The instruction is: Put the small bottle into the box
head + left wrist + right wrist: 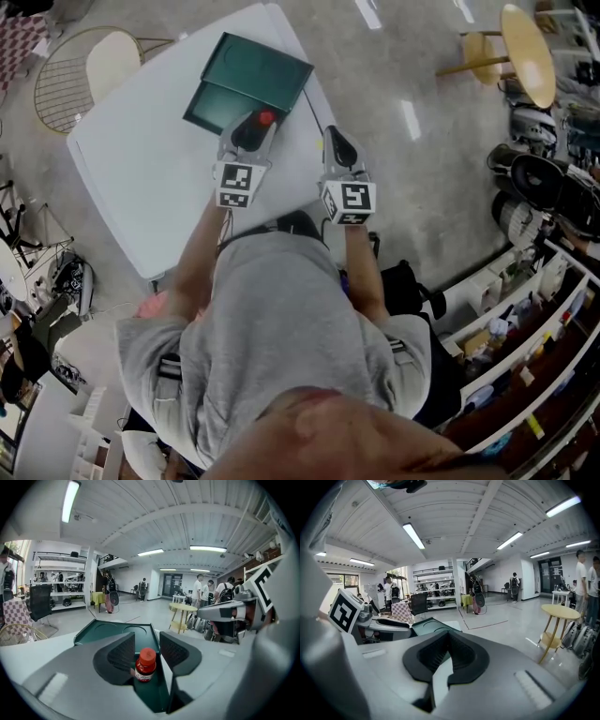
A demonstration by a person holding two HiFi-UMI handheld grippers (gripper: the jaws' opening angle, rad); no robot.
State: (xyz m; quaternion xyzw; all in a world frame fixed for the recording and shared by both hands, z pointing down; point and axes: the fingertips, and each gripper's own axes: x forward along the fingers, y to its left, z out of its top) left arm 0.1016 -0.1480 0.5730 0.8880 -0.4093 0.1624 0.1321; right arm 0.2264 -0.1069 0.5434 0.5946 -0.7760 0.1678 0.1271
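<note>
A small bottle [266, 118] with a red cap stands upright inside the dark green box [214, 105], whose lid [258, 66] lies open behind it on the white table [141, 169]. My left gripper [255, 124] hangs over the box with its jaws either side of the bottle. In the left gripper view the bottle [145, 665] stands close to the left pad, with a gap to the right pad, so the left gripper [146, 640] is open. My right gripper [335, 141] hovers at the table's right edge, shut and empty; the right gripper [447, 635] view shows its tips together.
A wire chair with a pale cushion [89, 66] stands at the table's far left corner. A round wooden side table [525, 52] stands on the floor at the far right, with bags and shelves [534, 309] along the right. People stand far back [204, 592].
</note>
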